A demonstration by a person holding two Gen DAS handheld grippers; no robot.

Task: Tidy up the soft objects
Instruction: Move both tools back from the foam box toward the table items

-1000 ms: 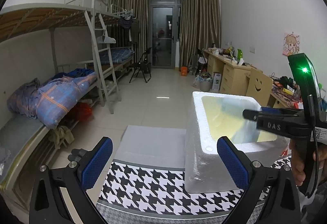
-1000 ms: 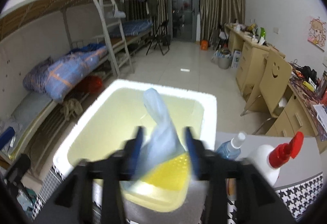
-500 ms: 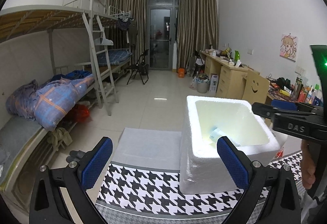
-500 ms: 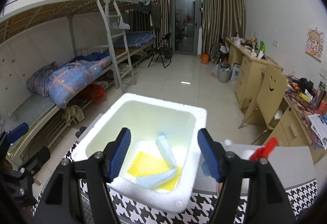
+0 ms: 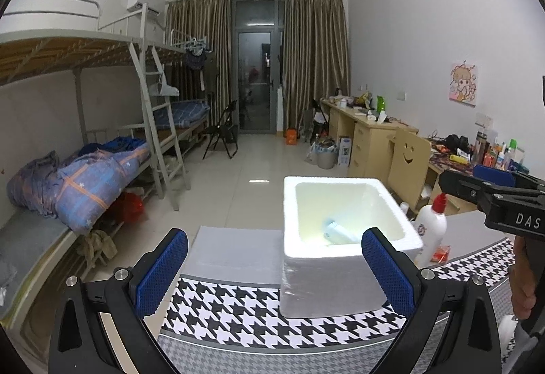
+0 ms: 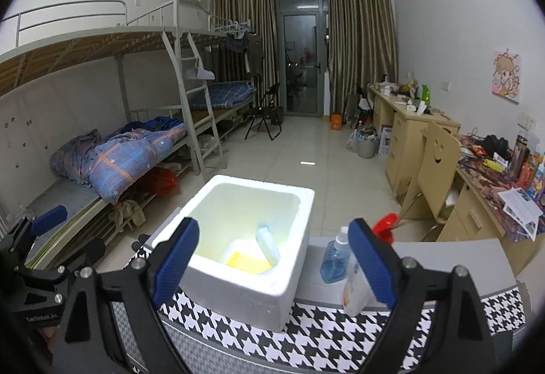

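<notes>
The pale blue cloth [image 6: 269, 246] lies inside the foam box [image 6: 238, 292], leaning lengthwise against its right wall (over something yellow), ahead of and below the right gripper [image 6: 272, 261], nearer than the left gripper [image 5: 272, 268], both jaws apart, the right's having just been opening, empty.

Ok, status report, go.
Both tools open, empty: left tool, right tool. Light-blue cloth lies in foam box. Nothing blocking.
</notes>
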